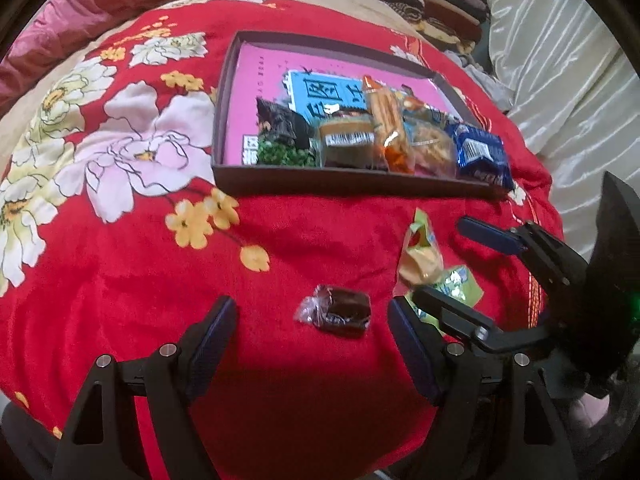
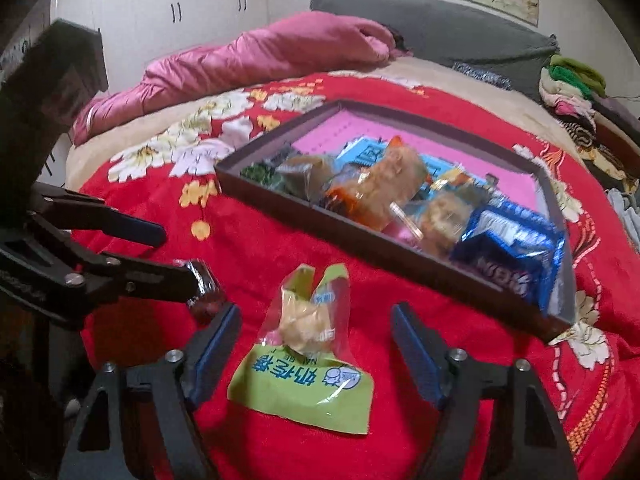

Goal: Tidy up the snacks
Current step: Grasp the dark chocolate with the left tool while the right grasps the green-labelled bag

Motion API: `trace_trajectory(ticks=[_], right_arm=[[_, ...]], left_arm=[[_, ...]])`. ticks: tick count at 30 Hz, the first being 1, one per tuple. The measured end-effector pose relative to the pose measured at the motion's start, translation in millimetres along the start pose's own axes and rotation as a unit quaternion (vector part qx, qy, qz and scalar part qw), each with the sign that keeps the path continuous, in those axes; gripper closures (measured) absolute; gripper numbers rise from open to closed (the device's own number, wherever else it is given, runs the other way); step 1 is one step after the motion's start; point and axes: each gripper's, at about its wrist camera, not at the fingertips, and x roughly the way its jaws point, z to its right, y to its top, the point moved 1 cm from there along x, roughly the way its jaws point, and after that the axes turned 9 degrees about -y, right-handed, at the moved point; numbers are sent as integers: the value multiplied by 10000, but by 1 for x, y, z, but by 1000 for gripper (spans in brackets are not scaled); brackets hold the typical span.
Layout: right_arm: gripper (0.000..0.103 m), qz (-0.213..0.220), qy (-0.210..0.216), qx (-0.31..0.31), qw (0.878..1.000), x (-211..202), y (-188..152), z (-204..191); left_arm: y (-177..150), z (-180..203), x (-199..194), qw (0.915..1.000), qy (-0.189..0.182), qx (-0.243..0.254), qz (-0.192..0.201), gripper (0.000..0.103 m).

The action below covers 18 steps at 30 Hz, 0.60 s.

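Two loose snacks on red floral blanket (image 1: 120, 280), both near side of tray (image 1: 348, 186), outside it. Left gripper (image 1: 310, 334) spread, straddling dark wrapped candy (image 1: 334, 314), pads clear of wrapper, nothing pinched. Right gripper (image 2: 316, 344) spread too, around green-yellow snack pkt (image 2: 304, 364), which sits just right of candy, closer to tray's blue pkt (image 1: 482, 156) corner. No contact visible either side.

To do well, prob.: drop lower before closing, centre pads on solid lump not crinkly film ends, close slow. Keep grippers apart, fingers nearly crossing already. Lift clear over tray wall, set down in bare pink area, far-left of tray.
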Motion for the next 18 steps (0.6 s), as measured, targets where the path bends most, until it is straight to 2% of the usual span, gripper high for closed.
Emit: trace_trajectory(ticks=[5,7,8,10,11,15,18], right_arm=[[47,-244,57,-261,9993,19,-3,-9],[49,-263,42,-356,9990,23,-3,-12],[52,-257,82,-328,9991,24,-3,-11],[57,-250,167,-236,9993,24,-2,-7],[59,-252,206,-172,9993,24,-2,-4],[66,-209,321,55,9993,20,-1,5],[67,-145,376,137,9991,15,1,8]], left_arm=[[-4,6,5,9998,-14,150,-92,24],[-5,7,7,9998,-14,179,-112,27],[-6,8,8,9997,-21,190,-124,29],[-7,11,12,9995,25,271,-159,44],[-7,12,13,9994,51,291,-172,48],[-1,13,21,9996,-30,232,-162,52],[0,15,26,9994,6,298,-159,64]])
